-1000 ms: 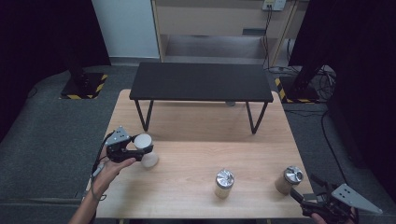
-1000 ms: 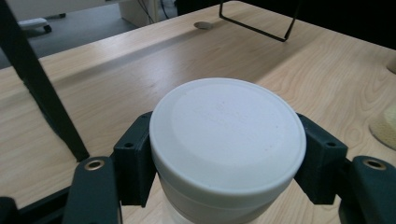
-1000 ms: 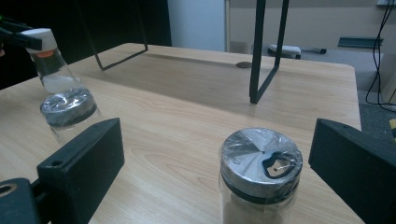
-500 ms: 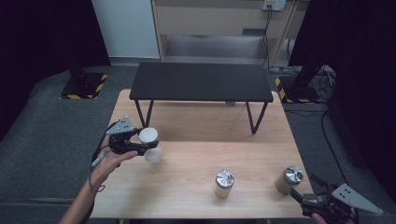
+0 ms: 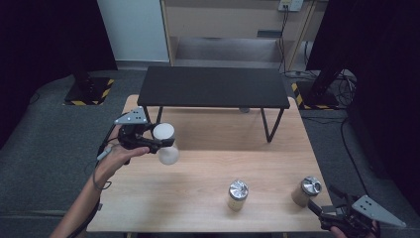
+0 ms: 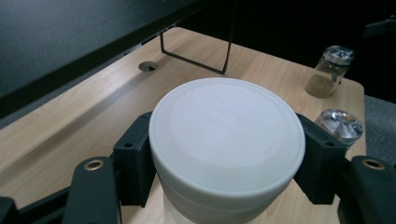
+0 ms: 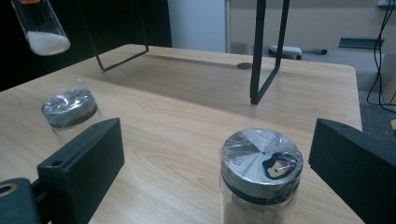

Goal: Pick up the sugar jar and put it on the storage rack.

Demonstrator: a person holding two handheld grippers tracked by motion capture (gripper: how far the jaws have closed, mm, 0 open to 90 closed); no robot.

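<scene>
Left tongs (image 5: 154, 144) hold white-capped jar (image 5: 165, 145) aloft, tilted.

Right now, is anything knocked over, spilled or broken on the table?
No, nothing stands out. The two shiny-lidded jars stand upright on the wooden table with no spill near them. The white-lidded jar is in the air, clamped in the left gripper, not dropped.

A black low bench (image 5: 213, 87) stands across the wooden table's (image 5: 198, 203) far half.

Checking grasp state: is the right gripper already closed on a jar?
No: the right gripper has its jaws wide apart either side of the silver-lidded jar.
</scene>
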